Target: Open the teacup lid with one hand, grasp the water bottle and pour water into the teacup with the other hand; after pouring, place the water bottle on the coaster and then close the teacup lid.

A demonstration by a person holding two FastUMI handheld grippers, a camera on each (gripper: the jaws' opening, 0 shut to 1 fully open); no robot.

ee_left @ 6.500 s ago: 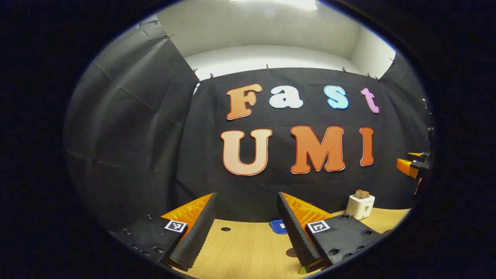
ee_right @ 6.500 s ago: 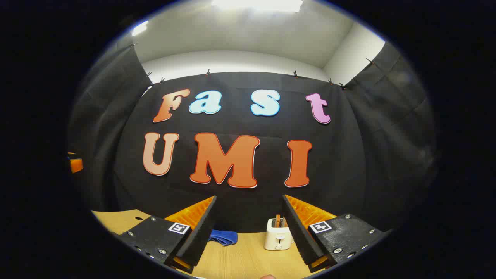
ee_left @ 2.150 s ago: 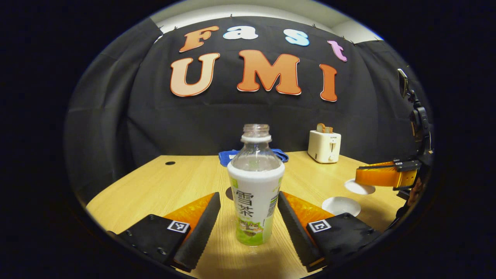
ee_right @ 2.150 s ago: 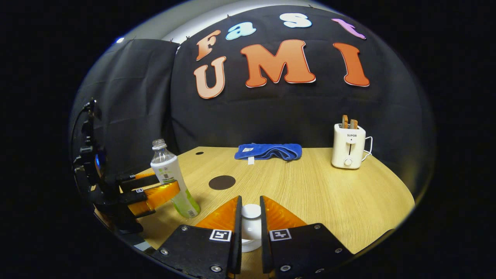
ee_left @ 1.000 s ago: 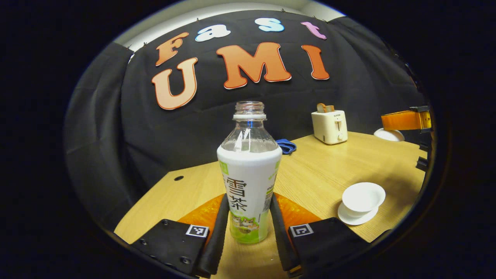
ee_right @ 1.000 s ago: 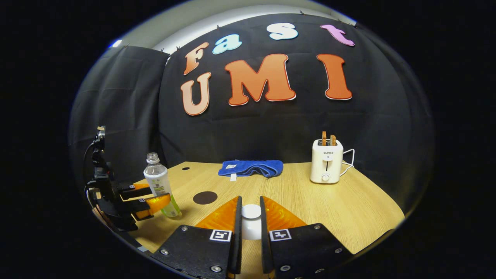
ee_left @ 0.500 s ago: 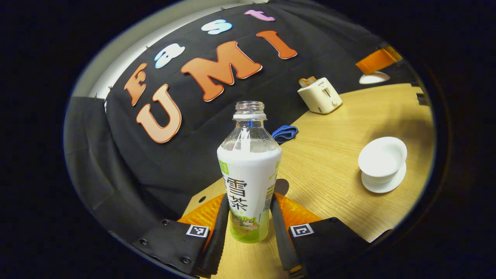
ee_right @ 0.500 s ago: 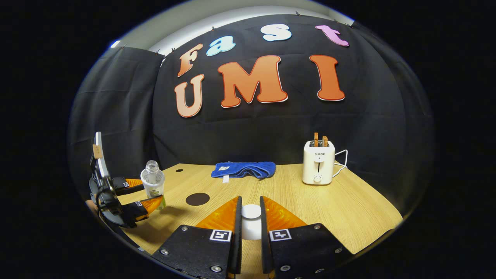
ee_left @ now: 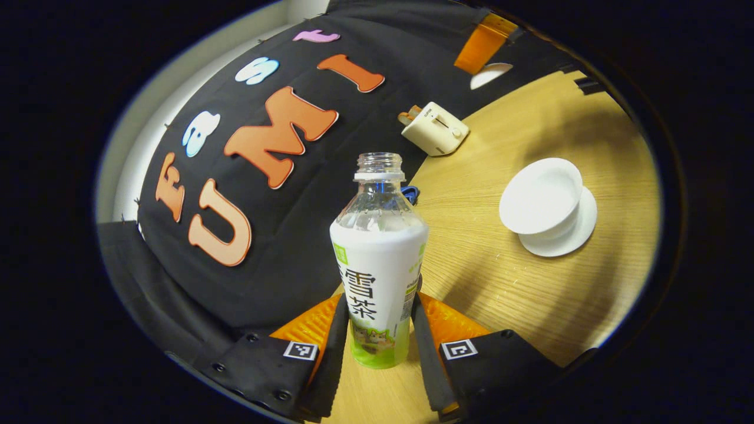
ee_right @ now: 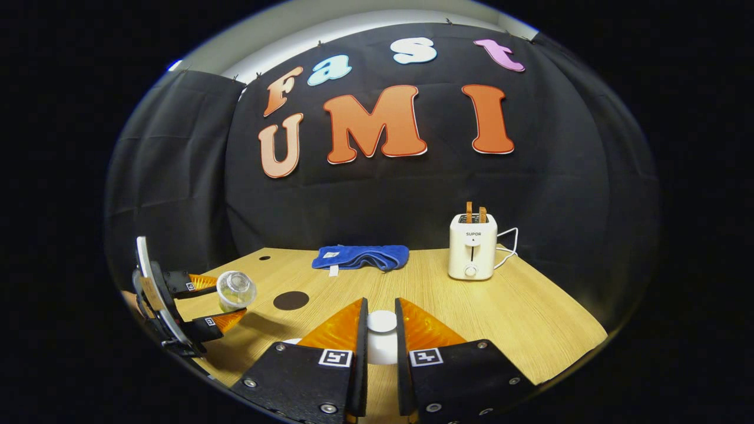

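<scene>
White porcelain marked the target: the open teacup (ee_left: 541, 197) sat on its saucer (ee_left: 580, 227) on the wooden table (ee_left: 530, 294), lid off and bowl bare to the air. I held the water bottle (ee_left: 378, 271) in my left gripper (ee_left: 377, 347), both black pads pressed against the lower part of its printed sleeve, one on each side. The bottle had no cap, and clear water showed in its shoulder.

In the left gripper view the whole room leaned hard, so I judged the bottle was tipped over toward the cup. Its long axis ran straight away from my jaws, with the open mouth at the far end. The cup lay to the right of that axis and apart from the mouth, not under it. In the right gripper view the bottle's mouth (ee_right: 236, 290) faced the camera, low at the left, which agreed with the tilt.

My right gripper (ee_right: 381, 341) was closed narrowly on the knob of the teacup lid (ee_right: 382, 330), holding it clear of the cup. The dark round coaster (ee_right: 290, 300) lay on the table near the bottle. A blue cloth (ee_right: 360, 257) and a cream toaster (ee_right: 472, 246) stood toward the back wall, well apart from the work.

To my eye, the pour turned on bringing the mouth over the bowl.
</scene>
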